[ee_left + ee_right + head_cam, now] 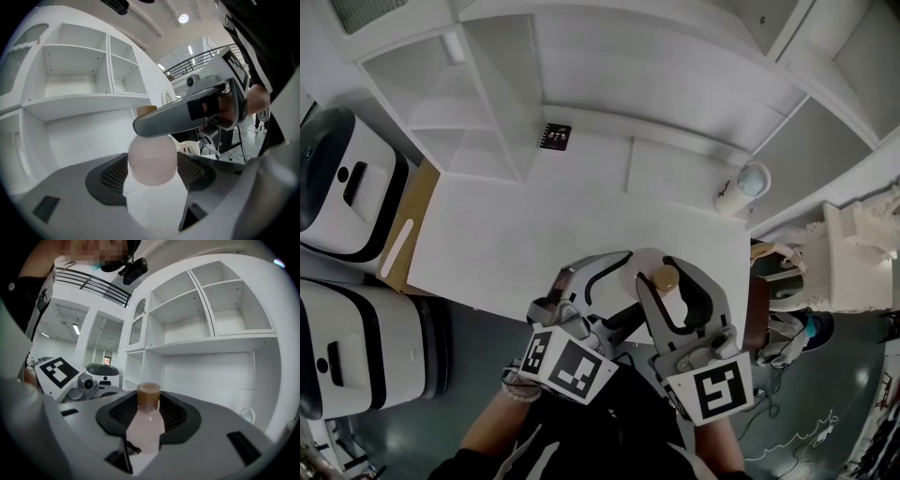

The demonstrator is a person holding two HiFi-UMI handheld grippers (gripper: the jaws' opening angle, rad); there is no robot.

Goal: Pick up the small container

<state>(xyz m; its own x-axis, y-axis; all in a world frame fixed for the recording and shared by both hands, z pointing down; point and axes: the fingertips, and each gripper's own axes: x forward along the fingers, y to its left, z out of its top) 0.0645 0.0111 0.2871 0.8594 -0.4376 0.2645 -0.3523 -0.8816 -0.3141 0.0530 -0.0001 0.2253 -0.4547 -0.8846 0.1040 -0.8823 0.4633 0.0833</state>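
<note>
Your right tool (664, 274) clamps the small container (146, 423) near its cap. Your left tool (604, 270) grips its base, long axis spanning both.

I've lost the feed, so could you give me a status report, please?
Left gripper and right gripper both closed on small container. Held near table front edge. Nothing blocking it.

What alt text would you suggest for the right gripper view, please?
The right gripper is shut on the small container, a pale pink bottle held between its dark jaws with its brown cap toward the jaw tips. Behind it stand white shelves with open compartments.
</note>
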